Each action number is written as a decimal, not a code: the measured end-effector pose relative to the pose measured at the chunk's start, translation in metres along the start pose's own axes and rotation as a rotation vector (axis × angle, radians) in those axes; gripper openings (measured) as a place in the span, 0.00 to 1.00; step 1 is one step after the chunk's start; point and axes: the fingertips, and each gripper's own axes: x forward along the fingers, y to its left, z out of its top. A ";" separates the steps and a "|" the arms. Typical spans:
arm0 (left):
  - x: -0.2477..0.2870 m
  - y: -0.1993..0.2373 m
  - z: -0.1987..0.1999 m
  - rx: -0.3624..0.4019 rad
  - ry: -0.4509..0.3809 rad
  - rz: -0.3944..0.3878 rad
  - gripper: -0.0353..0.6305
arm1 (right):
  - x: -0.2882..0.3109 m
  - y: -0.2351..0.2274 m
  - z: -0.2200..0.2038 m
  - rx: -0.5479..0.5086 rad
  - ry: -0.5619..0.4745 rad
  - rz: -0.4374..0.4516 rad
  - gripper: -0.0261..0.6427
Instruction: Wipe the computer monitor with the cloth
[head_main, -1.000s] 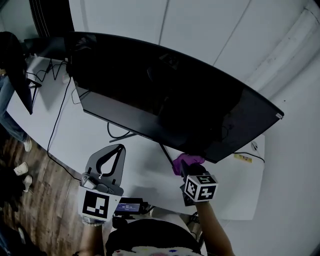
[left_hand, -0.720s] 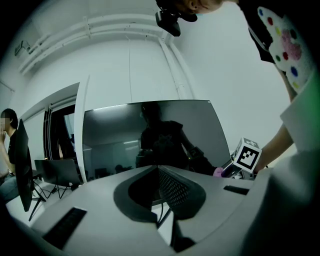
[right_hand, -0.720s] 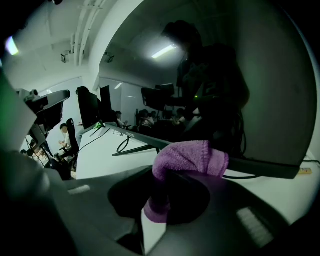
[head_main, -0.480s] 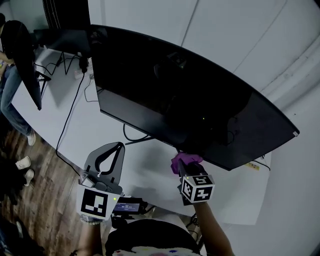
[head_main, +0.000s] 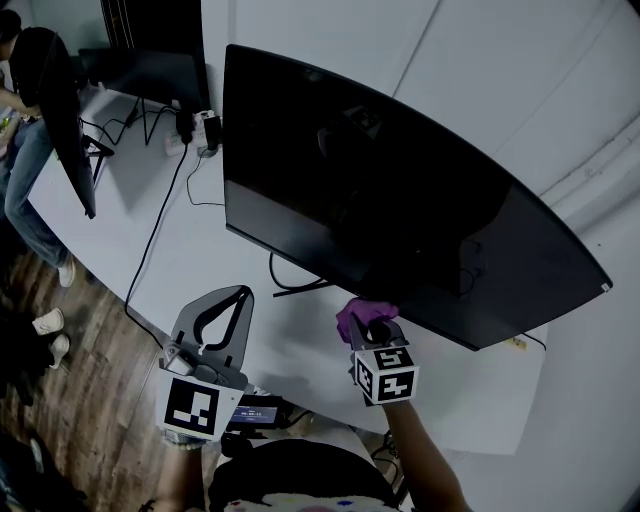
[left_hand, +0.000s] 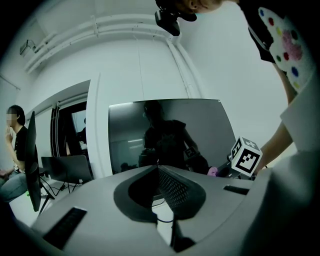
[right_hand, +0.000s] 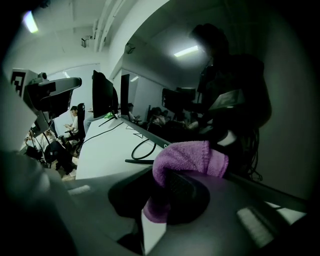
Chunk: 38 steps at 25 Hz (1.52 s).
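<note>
Right tool: pinching cloth, pad forward, near monitor lower edge, apparently for wiping.
Left tool: pressed together, empty, clear of monitor.

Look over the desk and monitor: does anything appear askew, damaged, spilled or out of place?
Nothing stands out. The monitor stands upright on the white desk with no visible cracks, and the purple cloth sits clamped in the right gripper.

The purple cloth is partly buried between the fingers of the right gripper. Part of the surface is hidden behind the monitor. A person is cut off by the head view's left edge.
</note>
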 end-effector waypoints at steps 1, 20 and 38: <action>-0.002 0.004 -0.001 0.000 0.000 0.001 0.06 | 0.003 0.004 0.002 -0.006 -0.001 -0.001 0.14; -0.030 0.090 -0.035 0.020 0.025 0.054 0.06 | 0.083 0.101 0.059 -0.139 0.013 0.091 0.14; -0.057 0.133 -0.060 -0.005 0.063 0.155 0.06 | 0.147 0.192 0.103 -0.358 0.013 0.266 0.14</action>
